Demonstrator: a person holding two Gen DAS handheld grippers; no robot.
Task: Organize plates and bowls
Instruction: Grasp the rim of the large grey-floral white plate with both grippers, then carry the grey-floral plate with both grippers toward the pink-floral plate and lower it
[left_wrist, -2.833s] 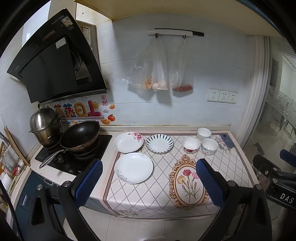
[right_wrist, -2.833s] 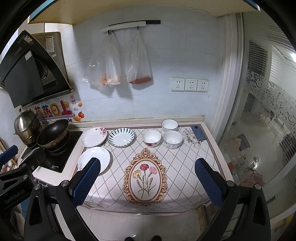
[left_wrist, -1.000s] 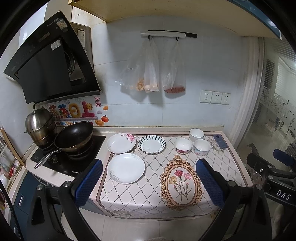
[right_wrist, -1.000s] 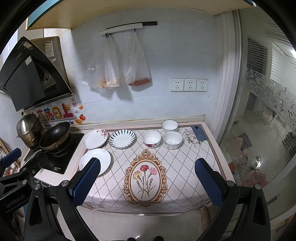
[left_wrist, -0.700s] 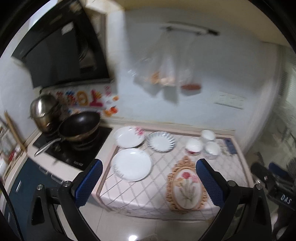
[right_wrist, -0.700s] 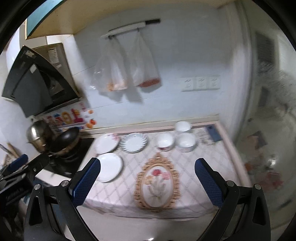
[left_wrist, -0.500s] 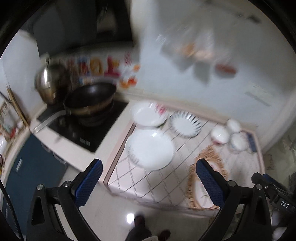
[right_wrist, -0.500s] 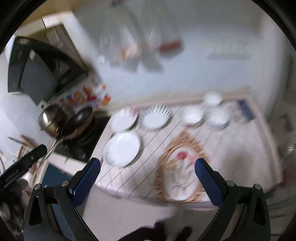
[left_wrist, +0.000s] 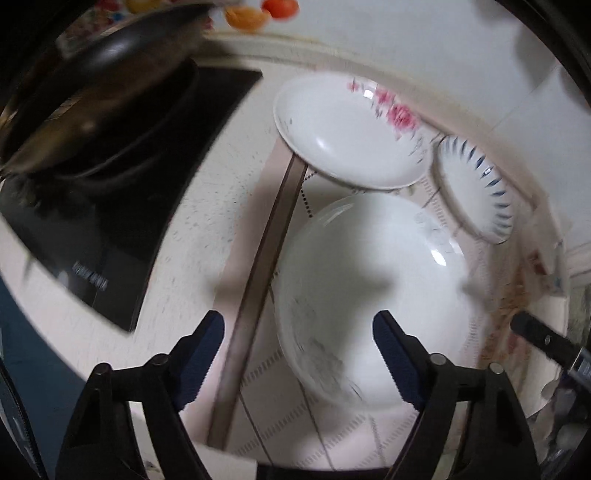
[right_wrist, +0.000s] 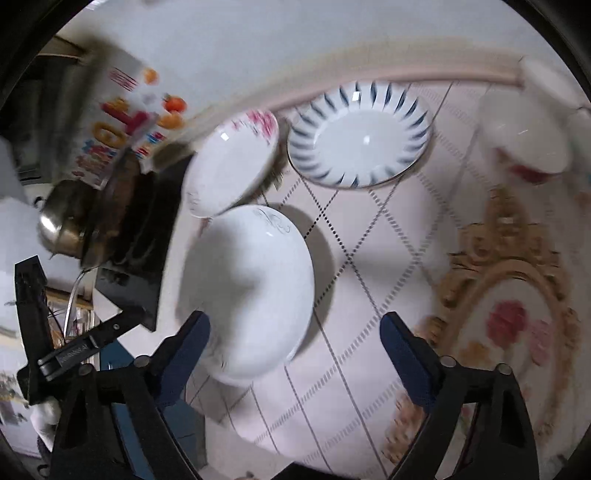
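Two grippers are pointing down over the plain white plate (left_wrist: 369, 288). Left gripper (left_wrist: 298, 341) and right gripper (right_wrist: 295, 334) are both closing, pinching nothing.

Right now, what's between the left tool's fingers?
Left wrist view: the white plate's near-left rim and bare cloth beside it. The tool is closing, touching nothing.

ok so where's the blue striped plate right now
In the right wrist view the white plate with blue rim stripes sits near the back wall on the patterned cloth, between the pink-flowered plate and a red-trimmed white bowl.
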